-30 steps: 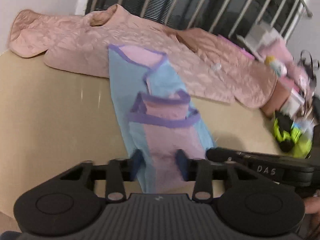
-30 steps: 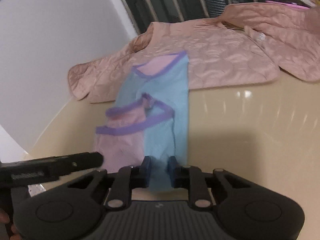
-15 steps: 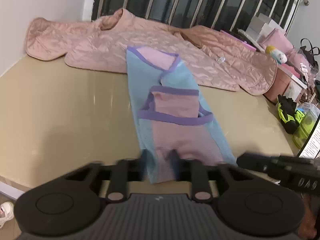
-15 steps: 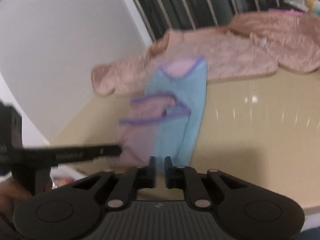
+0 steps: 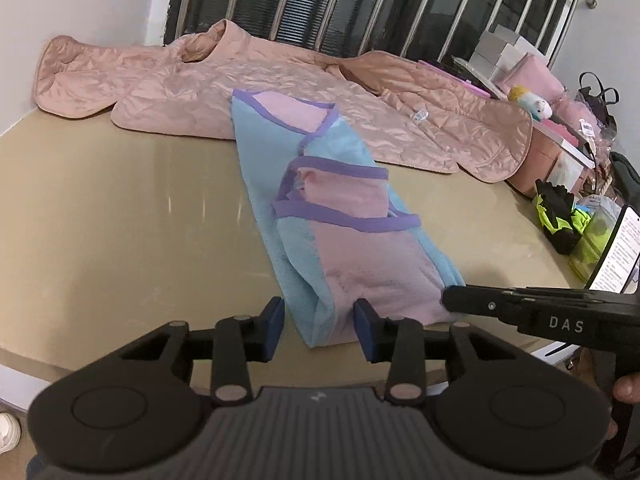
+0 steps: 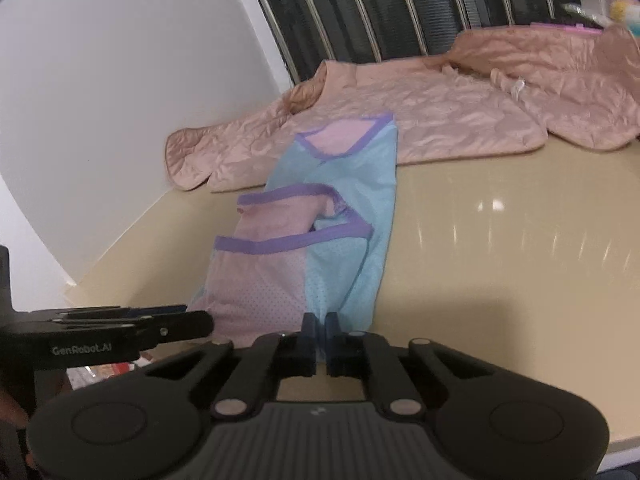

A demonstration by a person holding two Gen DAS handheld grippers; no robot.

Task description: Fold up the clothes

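A light-blue and pink garment [image 5: 320, 208] with purple trim lies lengthwise, folded narrow, on the beige table [image 5: 120, 216]; its far end overlaps a quilted jacket. My left gripper [image 5: 319, 316] is open at the near hem, its blue pads either side of the left corner without pinching it. My right gripper [image 6: 319, 340] is shut on the blue hem of the garment [image 6: 344, 240] near the right corner. Each gripper shows in the other's view: the right gripper [image 5: 448, 302] at the pink edge, the left gripper [image 6: 204, 324] beside the pink corner.
A pink quilted jacket [image 5: 256, 92] is spread across the back of the table under window bars [image 5: 360, 4]. At the right edge stand pink boxes [image 5: 548, 148], a neon-green glove [image 5: 560, 216] and a lit phone screen [image 5: 616, 256]. A white wall [image 6: 120, 80] bounds the left.
The left jaws have widened around the near hem. The right jaws have closed onto the blue hem. Both grippers have shifted sideways along the table's near edge.
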